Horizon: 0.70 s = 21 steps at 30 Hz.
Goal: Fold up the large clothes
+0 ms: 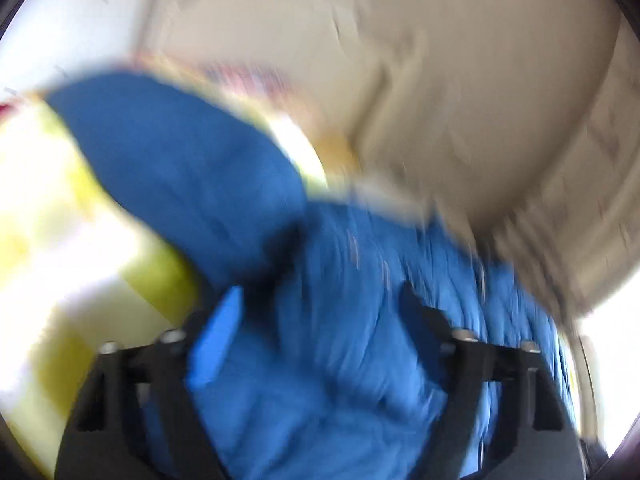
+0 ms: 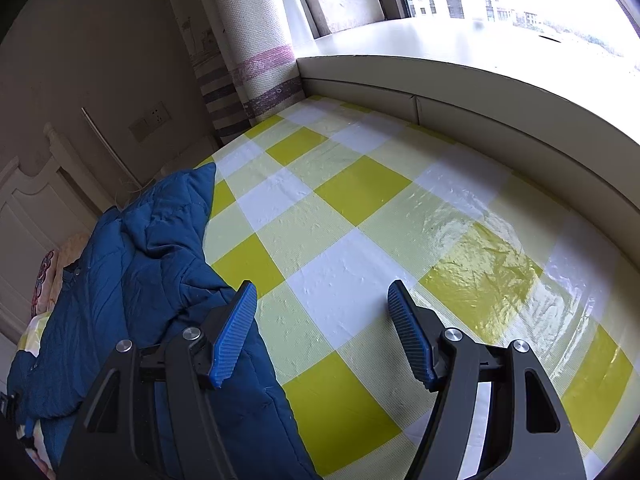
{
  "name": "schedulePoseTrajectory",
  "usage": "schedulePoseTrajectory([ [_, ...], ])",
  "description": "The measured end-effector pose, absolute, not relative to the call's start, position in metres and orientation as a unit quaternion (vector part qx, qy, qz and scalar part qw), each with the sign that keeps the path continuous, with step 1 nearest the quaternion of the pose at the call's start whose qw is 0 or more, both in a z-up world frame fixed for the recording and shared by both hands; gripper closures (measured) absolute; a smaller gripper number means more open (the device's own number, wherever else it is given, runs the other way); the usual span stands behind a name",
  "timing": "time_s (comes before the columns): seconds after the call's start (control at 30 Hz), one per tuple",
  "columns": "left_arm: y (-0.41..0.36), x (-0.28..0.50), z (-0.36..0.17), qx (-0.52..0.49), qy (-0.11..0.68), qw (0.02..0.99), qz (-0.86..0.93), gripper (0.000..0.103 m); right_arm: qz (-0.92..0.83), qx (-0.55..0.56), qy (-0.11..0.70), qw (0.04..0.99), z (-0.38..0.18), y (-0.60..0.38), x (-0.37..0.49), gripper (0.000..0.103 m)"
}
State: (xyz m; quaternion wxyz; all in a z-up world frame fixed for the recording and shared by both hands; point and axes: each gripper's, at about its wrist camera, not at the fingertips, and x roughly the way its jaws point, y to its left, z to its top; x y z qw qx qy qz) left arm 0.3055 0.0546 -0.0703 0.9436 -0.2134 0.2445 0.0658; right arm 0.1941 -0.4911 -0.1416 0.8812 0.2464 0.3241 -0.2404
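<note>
The checked yellow-and-white sheet covers the bed and carries the work; in the right wrist view most of it lies bare, from the near edge to the far edge under the window ledge, so open room for spreading and folding lies to the right and far side. The blue padded jacket is bunched in a heap along the left edge of the sheet, close to the headboard and the wall; part of it appears to hang near or over that edge, and a pull toward the left could drag it off the bed. A rolled mat stands at the far left corner and limits any sweep that way. The left gripper is directly over the jacket with its jaws wide apart; the view is heavily blurred, fabric fills the gap between the fingers, and the pads do not visibly press on it, so the cloth may slip free or be caught in a thick, uneven wad if the jaws shut here. The right gripper hovers over bare sheet just beside the jacket's right edge, jaws partly open and holding nothing.
</note>
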Motion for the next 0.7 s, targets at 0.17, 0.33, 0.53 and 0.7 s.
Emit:
schedulePoseTrajectory([
  [0.17,0.021,0.315,-0.069,-0.139,0.245,0.959,-0.021,0.014,-0.238,0.207,0.311,0.896,-0.131,-0.477,0.195,0.036],
  [0.33,-0.001,0.348,-0.102,-0.107,0.363,0.923,-0.067,0.014,-0.205,0.076,0.284,0.934,-0.105,-0.425,0.205,0.036],
  [0.53,0.007,0.34,-0.111,-0.104,0.368,0.921,-0.074,0.006,-0.112,-0.03,0.319,0.941,-0.092,-0.361,0.253,0.045],
  [0.7,0.006,0.343,-0.11,-0.09,0.373,0.92,-0.073,0.003,-0.049,-0.044,0.416,0.907,-0.124,-0.344,0.31,0.047],
])
